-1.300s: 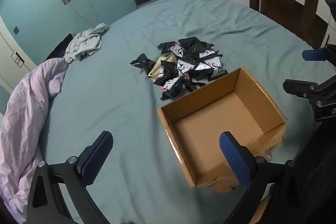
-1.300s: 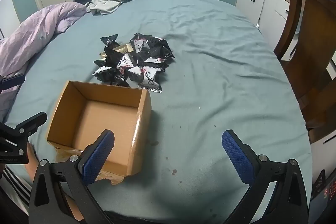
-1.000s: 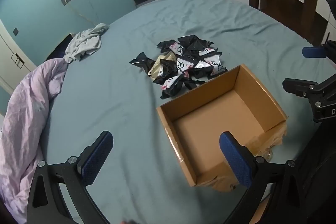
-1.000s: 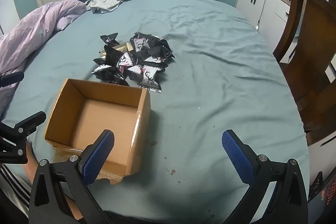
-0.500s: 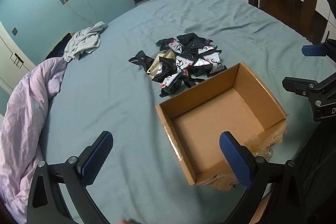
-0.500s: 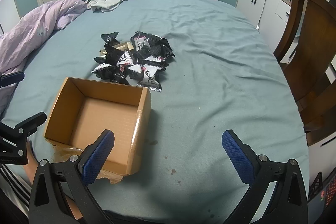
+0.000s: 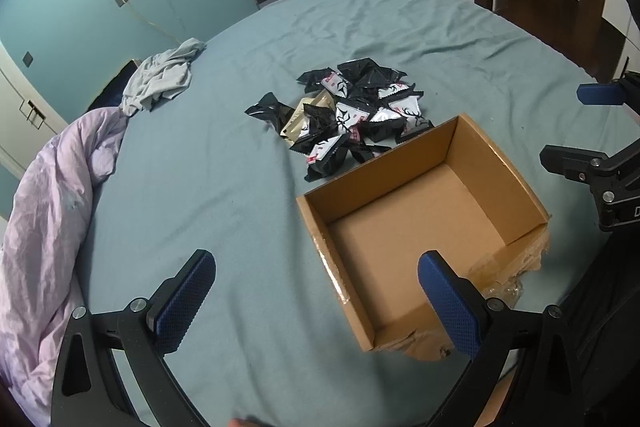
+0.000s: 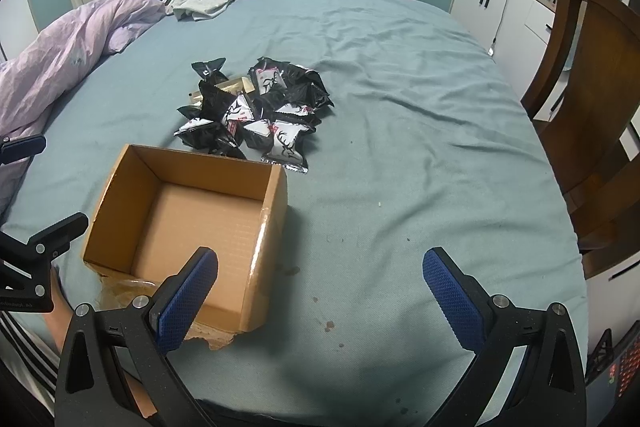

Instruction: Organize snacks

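Snack packets [image 8: 256,111] are heaped just beyond the empty cardboard box [image 8: 188,215], kept near for loading; left claw [image 7: 316,295] and right claw [image 8: 320,291] are held spread, nothing gripped.

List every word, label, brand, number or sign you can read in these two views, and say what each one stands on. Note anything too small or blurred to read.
No text can be read whole.
Snack packets: a black deer-head emblem on white panels and small red labels; the lettering is too small to read.
Right gripper body, seen from the left wrist: one white letter, seemingly "D", cut off by the edge.
Left gripper body: a line of tiny print, blurred.
Cardboard box: no print visible.
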Action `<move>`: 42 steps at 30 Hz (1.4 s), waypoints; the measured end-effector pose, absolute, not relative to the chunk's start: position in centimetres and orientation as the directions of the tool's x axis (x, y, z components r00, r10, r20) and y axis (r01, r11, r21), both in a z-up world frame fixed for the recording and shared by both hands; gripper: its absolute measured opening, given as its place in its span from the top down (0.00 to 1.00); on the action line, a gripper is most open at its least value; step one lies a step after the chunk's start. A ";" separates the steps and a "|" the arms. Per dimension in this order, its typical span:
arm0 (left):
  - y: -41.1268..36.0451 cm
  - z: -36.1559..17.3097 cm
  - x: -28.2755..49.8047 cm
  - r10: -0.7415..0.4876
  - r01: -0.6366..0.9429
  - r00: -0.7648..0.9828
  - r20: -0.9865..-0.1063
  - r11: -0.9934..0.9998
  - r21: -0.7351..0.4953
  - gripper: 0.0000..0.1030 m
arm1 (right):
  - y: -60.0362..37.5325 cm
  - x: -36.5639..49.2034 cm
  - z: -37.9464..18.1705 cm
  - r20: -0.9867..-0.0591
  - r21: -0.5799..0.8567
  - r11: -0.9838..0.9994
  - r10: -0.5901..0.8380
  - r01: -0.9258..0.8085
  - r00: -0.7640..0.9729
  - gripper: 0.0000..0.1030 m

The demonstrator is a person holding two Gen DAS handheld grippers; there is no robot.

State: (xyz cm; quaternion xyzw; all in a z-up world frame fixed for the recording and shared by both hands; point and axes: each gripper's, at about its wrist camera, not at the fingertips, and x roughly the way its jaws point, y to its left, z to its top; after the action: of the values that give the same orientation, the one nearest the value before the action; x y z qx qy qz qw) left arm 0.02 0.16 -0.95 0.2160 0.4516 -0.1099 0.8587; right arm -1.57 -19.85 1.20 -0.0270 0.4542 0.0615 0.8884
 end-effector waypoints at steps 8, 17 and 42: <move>0.3 -1.0 0.1 0.008 0.380 0.560 -0.828 0.886 0.266 0.00 | -19.7 -1.5 1.1 -0.812 0.002 0.990 0.082 -0.138 0.578 0.00; 0.5 -1.1 0.2 0.007 0.376 0.549 -0.836 0.891 0.255 0.00 | -19.8 -1.6 1.2 -0.810 0.010 0.990 0.089 -0.138 0.579 0.00; 0.4 -3.1 1.9 -0.014 0.386 0.407 -0.913 0.909 0.158 0.00 | -18.6 5.1 0.4 -0.842 0.085 0.977 0.176 -0.197 0.511 0.00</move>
State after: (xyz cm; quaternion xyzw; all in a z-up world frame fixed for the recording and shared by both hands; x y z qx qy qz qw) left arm 1.88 0.36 -3.08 0.1752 0.5309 -0.1220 0.8201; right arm 5.13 -18.62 0.40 -0.0109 0.4829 0.1073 0.8690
